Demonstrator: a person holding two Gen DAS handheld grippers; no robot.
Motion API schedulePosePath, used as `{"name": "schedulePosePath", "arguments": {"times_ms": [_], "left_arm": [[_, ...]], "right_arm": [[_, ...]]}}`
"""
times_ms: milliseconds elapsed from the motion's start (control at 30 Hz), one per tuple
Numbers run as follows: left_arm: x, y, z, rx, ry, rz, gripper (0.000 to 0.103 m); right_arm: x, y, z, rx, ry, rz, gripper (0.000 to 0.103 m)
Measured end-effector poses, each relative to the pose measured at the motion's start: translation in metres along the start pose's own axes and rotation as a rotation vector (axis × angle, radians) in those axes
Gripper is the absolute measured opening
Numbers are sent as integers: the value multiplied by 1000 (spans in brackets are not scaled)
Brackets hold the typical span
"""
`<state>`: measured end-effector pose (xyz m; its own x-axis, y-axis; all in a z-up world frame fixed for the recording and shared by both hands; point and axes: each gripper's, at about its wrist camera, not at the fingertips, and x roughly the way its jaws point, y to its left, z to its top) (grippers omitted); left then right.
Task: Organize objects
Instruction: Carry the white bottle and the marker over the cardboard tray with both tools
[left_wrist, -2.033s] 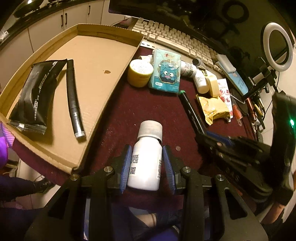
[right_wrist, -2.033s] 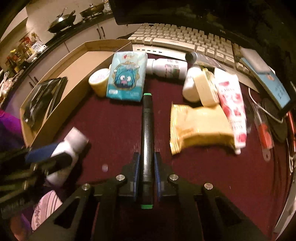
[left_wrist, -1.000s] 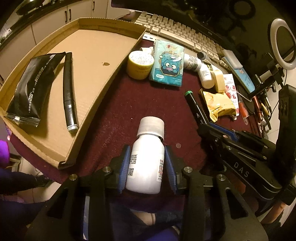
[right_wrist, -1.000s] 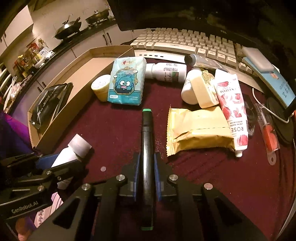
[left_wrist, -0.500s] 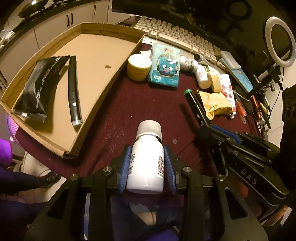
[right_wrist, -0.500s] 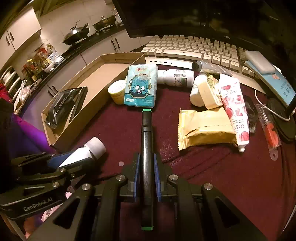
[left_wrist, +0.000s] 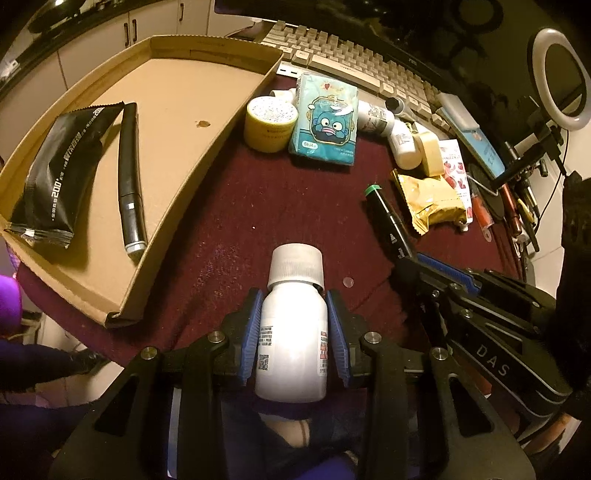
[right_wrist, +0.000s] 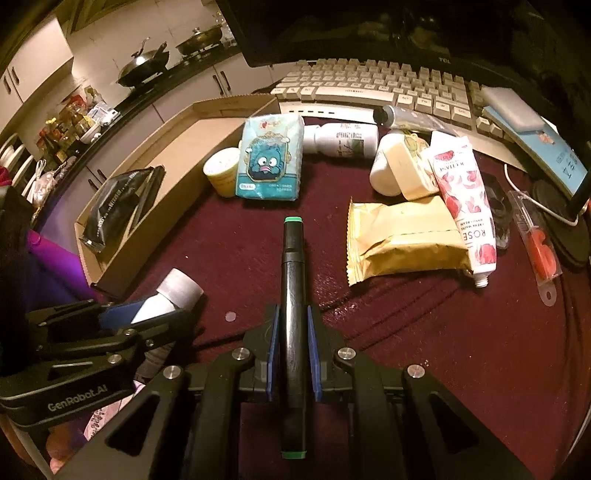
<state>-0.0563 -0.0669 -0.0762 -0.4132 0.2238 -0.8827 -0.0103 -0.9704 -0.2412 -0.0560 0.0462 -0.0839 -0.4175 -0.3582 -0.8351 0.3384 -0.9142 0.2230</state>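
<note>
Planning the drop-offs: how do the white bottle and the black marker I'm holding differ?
The white bottle is stout and fills the half-open left tool; the black marker is thin, pinched in the nearly closed right tool. The bottle has a pale screw cap; the marker has green ends. Both point away from the tools, above the maroon cloth.

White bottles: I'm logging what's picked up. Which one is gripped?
The plain white-capped bottle, between the left gripper pads; the other two lie by the keyboard.

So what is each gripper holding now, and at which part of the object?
The left gripper holds the white bottle by its body, below the cap. The right gripper holds the black marker around mid-barrel.
</note>
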Motion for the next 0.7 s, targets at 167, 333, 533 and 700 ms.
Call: {"name": "schedulePosePath", "arguments": {"times_ms": [167,333,533,700], "left_arm": [[-8,1,-3,-9,-26,0,34],[-23,1,-2,-18,-65,-5,34],[-48,9,2,-48,-134,-14,34],[-62,21,7,-80,-170,-25,34]], "right_arm": [[-1,2,0,-4,-2,13,13],[-15,10,4,-25,-48,51,13],[-23,20,6,-41,-67,69,13],[-26,29,12,-59,-74,86,13]]}}
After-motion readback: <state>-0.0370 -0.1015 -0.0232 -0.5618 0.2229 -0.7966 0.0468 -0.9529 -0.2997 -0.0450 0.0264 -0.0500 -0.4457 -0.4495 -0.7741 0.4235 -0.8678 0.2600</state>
